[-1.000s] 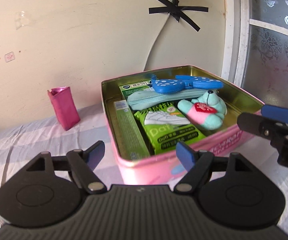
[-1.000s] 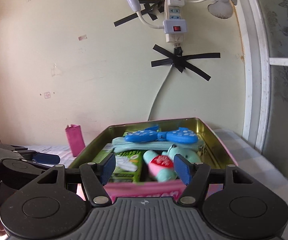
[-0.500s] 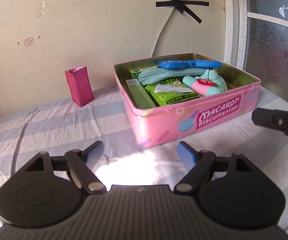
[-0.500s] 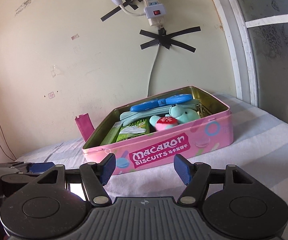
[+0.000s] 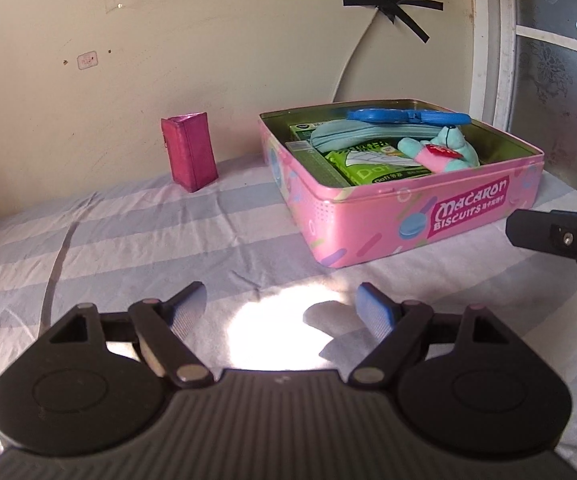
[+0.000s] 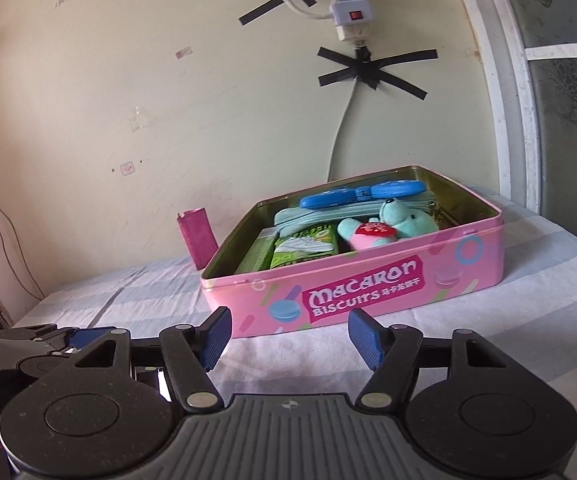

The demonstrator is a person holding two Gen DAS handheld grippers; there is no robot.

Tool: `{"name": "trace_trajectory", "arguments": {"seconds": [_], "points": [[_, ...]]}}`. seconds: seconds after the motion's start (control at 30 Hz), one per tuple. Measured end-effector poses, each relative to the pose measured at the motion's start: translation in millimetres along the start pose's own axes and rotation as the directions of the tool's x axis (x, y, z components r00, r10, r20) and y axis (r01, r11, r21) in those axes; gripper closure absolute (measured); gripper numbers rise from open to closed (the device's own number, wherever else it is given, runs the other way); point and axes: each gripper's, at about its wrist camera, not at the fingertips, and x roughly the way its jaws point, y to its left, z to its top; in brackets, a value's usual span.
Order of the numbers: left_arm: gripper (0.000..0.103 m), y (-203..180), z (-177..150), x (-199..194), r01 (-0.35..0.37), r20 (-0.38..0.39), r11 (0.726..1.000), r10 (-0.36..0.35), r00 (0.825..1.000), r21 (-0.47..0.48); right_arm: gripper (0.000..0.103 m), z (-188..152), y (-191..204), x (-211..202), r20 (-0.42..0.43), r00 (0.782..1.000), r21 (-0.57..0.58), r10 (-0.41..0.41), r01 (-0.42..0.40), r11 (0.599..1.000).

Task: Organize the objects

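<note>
A pink "Macaron Biscuits" tin (image 5: pixel 468 216) (image 6: pixel 368 292) stands open on the striped bed sheet. Inside lie a teal plush toy (image 5: pixel 444 152) (image 6: pixel 392 224), a blue dotted case (image 5: pixel 404 117) (image 6: pixel 362 193), a light blue pouch (image 5: pixel 352 136) and green packets (image 5: pixel 372 166) (image 6: pixel 304 246). My left gripper (image 5: pixel 282 308) is open and empty, low over the sheet in front of the tin. My right gripper (image 6: pixel 290 334) is open and empty, just before the tin's front wall. It also shows at the right edge of the left wrist view (image 5: pixel 560 238).
A magenta pouch (image 5: pixel 189 151) (image 6: pixel 198 236) stands upright against the wall, left of the tin. A taped power strip and cable (image 6: pixel 348 12) hang on the wall above. A frosted window frame (image 5: pixel 500 40) runs along the right. The left gripper's body (image 6: pixel 48 344) shows low left.
Both grippers have pulled back from over the tin toward the bed's near side. The tin now sits farther away, and its front label is in full view. Both stay open.
</note>
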Motion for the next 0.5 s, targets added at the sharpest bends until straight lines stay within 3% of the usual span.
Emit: {"name": "trace_trajectory", "arguments": {"seconds": [0.5], "points": [[0.019, 63, -12, 22, -0.074, -0.026, 0.995, 0.073, 0.997, -0.064, 0.044, -7, 53, 34, -0.081, 0.996, -0.092, 0.042, -0.049, 0.995]]}}
